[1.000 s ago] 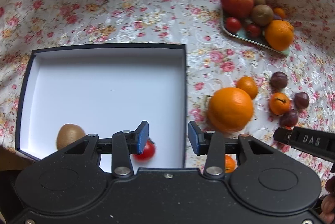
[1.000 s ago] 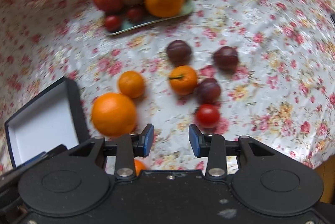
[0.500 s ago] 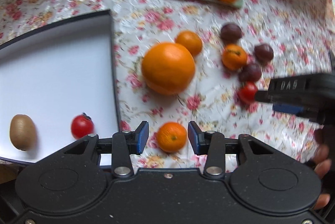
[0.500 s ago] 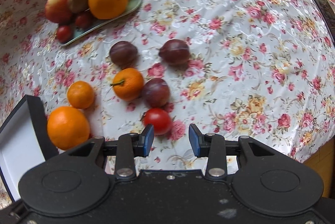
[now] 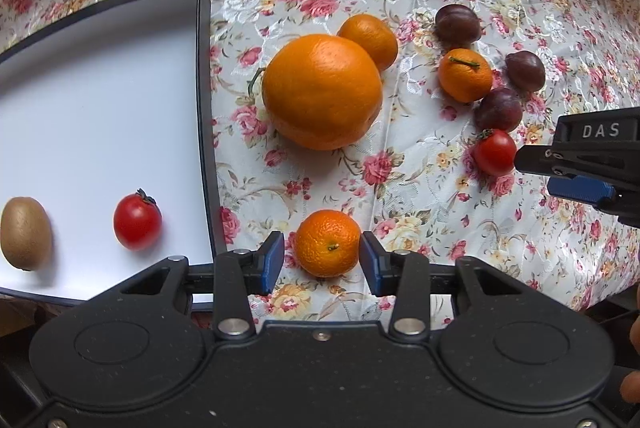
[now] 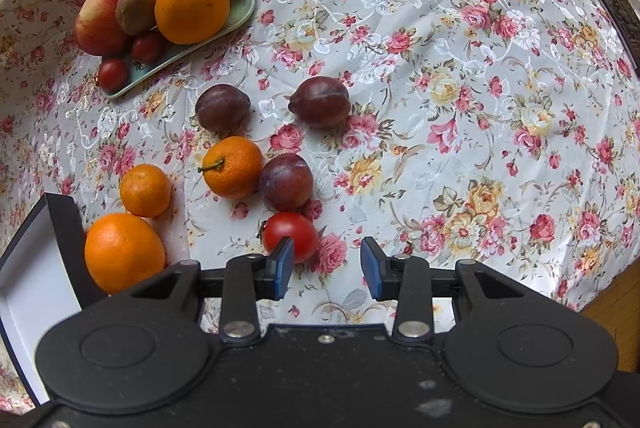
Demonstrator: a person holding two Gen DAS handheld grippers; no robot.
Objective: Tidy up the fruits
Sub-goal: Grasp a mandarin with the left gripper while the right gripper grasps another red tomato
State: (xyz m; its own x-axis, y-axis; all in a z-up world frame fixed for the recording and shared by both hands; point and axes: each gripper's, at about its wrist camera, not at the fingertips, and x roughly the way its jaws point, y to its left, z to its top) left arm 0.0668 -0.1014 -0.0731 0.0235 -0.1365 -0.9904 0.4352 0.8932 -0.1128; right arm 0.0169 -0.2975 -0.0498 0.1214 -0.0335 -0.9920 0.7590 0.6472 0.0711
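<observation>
Both grippers have dropped closer: left gripper [image 5: 322,262] straddles a mandarin [image 5: 328,243] beside the white box [image 5: 100,100], jaws apart; right gripper [image 6: 326,268], jaws apart, nears a cherry tomato [image 6: 291,234].

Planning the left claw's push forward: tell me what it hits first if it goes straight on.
The left claw is open around the small orange mandarin, which it would meet first. Beyond that sits the large round orange, though depth is uncertain.
</observation>
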